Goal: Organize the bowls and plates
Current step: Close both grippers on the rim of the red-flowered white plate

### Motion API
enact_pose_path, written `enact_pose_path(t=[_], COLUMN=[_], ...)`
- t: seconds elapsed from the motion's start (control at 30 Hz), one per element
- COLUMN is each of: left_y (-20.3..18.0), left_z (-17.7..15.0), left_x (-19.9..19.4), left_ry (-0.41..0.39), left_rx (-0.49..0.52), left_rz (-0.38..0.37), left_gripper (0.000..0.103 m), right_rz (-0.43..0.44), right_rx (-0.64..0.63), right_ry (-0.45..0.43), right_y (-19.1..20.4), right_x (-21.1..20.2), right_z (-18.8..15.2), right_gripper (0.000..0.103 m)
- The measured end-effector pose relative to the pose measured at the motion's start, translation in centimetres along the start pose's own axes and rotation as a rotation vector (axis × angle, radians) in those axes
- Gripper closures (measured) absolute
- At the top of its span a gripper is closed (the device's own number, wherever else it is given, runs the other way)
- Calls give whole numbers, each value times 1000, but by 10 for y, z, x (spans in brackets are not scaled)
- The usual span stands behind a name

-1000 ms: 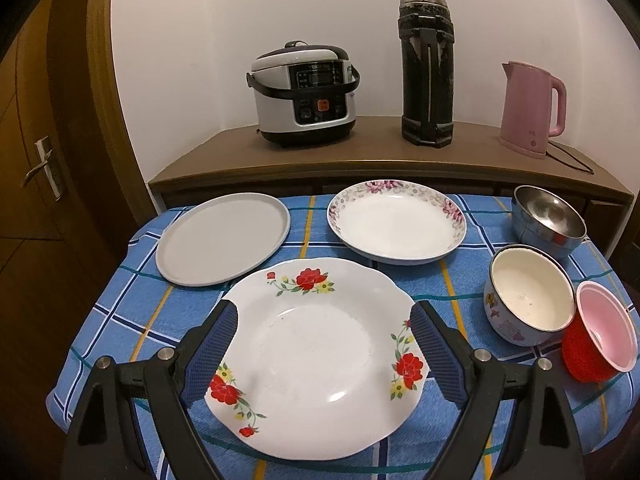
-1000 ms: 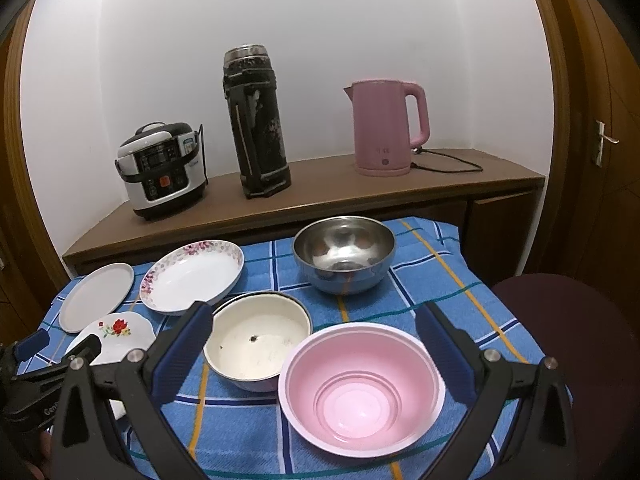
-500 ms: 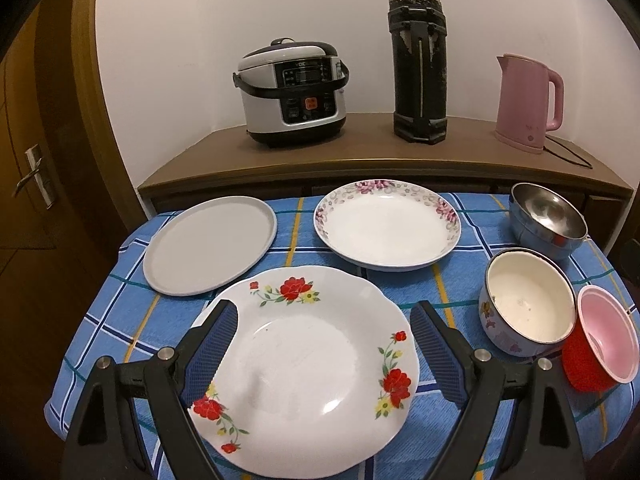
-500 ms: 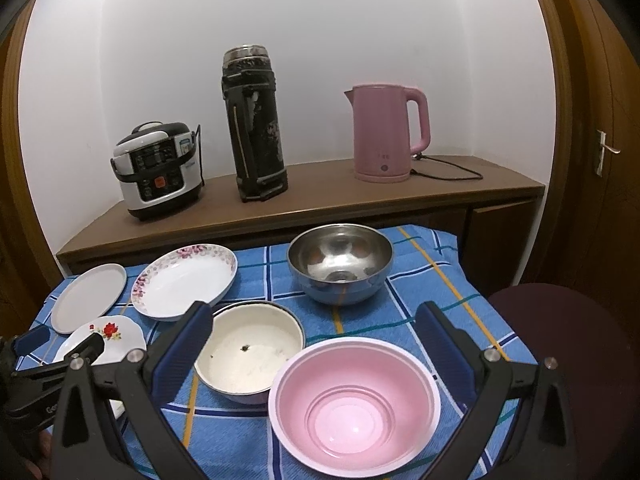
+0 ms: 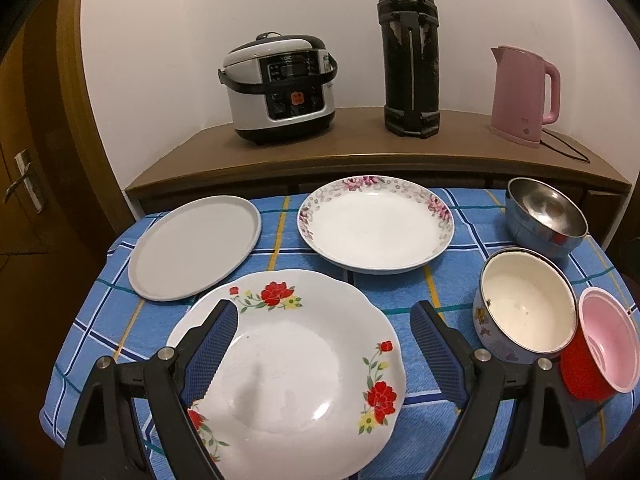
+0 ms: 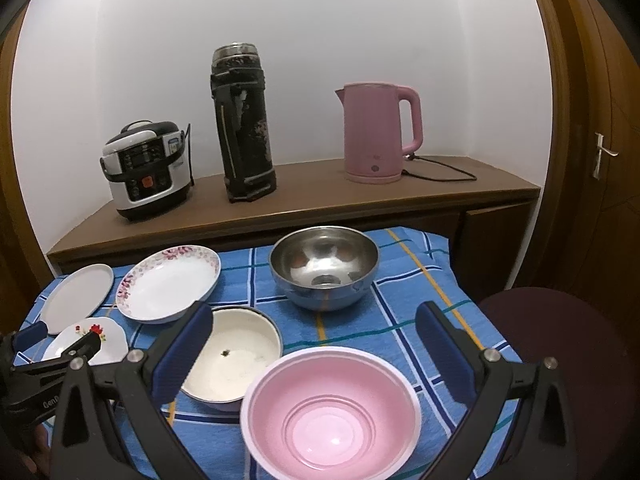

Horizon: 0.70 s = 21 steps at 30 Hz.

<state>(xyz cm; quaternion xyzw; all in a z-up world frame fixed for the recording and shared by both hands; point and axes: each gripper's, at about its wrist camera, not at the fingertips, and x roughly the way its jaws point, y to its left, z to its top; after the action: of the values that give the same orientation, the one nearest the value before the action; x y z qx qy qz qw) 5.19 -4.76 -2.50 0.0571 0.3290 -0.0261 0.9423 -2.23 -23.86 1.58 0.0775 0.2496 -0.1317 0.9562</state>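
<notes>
Both your grippers have drawn back slightly; left gripper gapes empty over the red-flowered plate, right gripper likewise above the pink bowl.

A home dining corner: silver rice cooker, black thermos and pink electric kettle line a brown wooden sideboard.
</notes>
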Motion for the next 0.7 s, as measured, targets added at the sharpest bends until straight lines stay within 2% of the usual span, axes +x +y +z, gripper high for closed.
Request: enact_pose_path(t=[0.1, 0.4, 0.5, 0.57, 0.7], left_y=[-6, -27, -38, -48, -56], left_z=[0, 1, 1, 1, 1], left_x=[3, 3, -5, -11, -15], left_ry=[-2, 9, -7, -11, -22], left_rx=[20, 47, 64, 91, 116], left_rz=[-14, -123, -171, -221, -223], left_gripper=[13, 13, 13, 13, 13], right_rz=[-26, -88, -105, -107, -92], right_rx=[-8, -3, -9, -1, 48], right_ry=[0, 2, 7, 21, 47], right_y=[-8, -40, -53, -61, -74], right_x=[1, -1, -4, -3, -3], right_z=[-1, -2, -7, -9, -12], right_gripper=[0, 0, 4, 13, 14])
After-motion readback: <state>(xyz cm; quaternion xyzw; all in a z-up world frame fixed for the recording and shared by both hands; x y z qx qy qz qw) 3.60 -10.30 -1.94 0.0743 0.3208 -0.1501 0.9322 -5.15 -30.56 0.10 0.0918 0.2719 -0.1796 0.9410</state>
